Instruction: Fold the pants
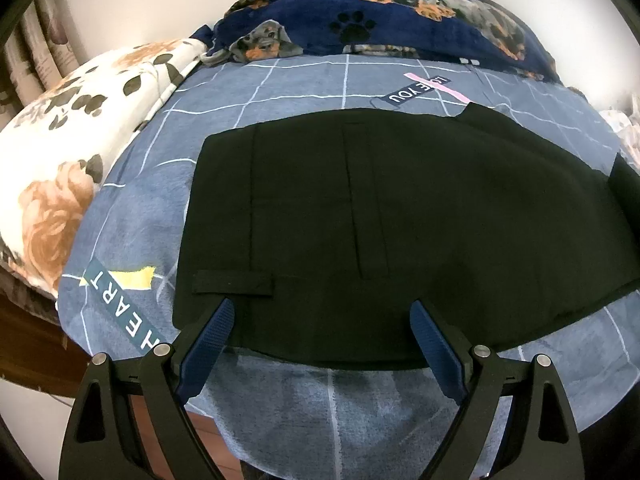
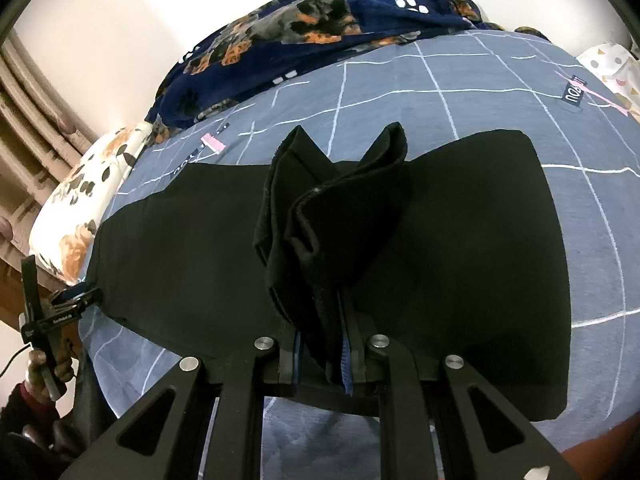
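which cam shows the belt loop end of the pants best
The left wrist view: the belt loop lies flat and unobstructed on the black pants, just ahead of the open left tool. In the right wrist view that end sits far left, small, and the loop can't be made out.

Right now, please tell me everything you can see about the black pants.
The black pants lie spread flat on the blue checked bed sheet, of plain dark woven cloth with seams and a belt loop showing. The right gripper is shut on a bunched, lifted fold of them. The left gripper is open, its fingers over the near edge.
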Available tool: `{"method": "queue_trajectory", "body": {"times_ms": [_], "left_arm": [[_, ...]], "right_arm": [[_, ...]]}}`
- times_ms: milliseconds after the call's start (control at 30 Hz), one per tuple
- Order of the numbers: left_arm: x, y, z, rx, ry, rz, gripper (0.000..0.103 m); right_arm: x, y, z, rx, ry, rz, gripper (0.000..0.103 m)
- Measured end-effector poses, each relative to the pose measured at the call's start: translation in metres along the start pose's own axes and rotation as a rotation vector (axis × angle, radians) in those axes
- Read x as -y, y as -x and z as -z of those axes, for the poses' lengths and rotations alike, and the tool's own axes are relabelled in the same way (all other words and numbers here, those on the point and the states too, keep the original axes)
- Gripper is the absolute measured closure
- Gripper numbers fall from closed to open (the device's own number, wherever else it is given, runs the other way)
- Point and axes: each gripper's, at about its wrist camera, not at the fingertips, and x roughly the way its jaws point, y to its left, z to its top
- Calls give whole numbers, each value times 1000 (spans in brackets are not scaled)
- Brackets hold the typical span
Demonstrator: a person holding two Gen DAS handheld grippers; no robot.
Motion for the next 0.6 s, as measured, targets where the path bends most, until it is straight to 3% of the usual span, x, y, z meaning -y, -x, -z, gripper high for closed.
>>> {"method": "queue_trajectory", "body": {"times_ms": [600], "left_arm": [[2,0,0,0,-4,-2,13]], "right_arm": [[-18,-7,0,-15,42,-4,88]]}}
